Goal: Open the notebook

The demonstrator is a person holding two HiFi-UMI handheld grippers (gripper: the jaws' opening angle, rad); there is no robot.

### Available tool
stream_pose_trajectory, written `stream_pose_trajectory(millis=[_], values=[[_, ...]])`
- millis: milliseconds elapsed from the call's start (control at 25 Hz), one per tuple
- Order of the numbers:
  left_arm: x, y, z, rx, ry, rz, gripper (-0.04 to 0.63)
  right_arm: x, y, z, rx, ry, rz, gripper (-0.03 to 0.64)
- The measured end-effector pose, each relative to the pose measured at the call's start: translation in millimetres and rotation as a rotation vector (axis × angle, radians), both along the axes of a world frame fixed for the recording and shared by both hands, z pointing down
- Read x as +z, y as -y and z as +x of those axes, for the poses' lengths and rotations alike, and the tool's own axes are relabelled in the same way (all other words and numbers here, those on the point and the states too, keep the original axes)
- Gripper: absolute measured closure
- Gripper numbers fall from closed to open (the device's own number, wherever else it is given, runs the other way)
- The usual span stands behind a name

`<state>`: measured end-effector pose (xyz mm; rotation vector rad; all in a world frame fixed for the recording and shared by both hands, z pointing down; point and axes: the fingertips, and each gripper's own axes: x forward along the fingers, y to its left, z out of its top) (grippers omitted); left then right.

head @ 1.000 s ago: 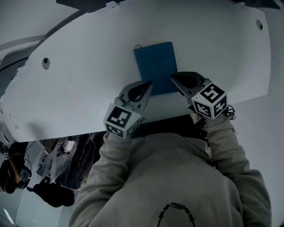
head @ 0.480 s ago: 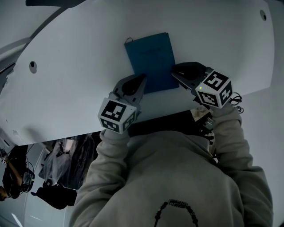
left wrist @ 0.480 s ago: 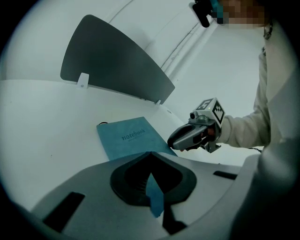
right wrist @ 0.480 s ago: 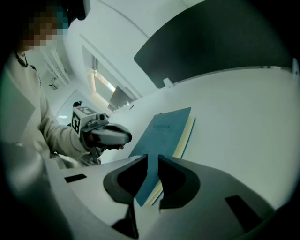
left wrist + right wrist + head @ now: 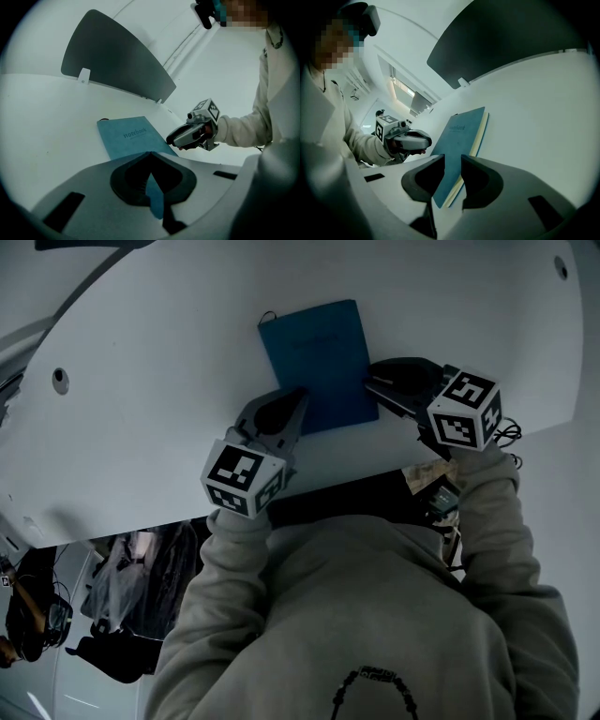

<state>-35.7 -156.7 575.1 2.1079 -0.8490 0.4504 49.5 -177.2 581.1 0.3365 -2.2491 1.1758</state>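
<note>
A blue notebook (image 5: 319, 362) lies shut and flat on the white table (image 5: 159, 409), with the word "notebook" on its cover (image 5: 131, 138). Cream page edges show along its right side (image 5: 480, 133). My left gripper (image 5: 298, 397) hovers at the notebook's near left corner, its jaws meeting at the tips (image 5: 150, 153) with nothing held. My right gripper (image 5: 373, 381) is at the near right corner. Its jaws are opening (image 5: 453, 159). The notebook's corner shows in the gap between them, and the pads are not pressing on it.
The table's near edge runs just below both grippers, with the person's grey sweatshirt (image 5: 375, 615) under it. A round hole (image 5: 61, 381) sits in the tabletop at the left. A dark curved panel (image 5: 112, 56) stands at the far edge beyond the notebook.
Both grippers have sunk toward the table and closed in on the notebook's near corners. The notebook lies as it did, still shut.
</note>
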Motion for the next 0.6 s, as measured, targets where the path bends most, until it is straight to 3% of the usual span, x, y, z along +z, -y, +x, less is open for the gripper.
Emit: stream_pose_trajectory(millis=[600], values=[[19.0,1.9,-3.5,0.000,0.001,-0.021,0.598,13.4,0.4,2.5,0.016,-0.008,-0.019,0.512]])
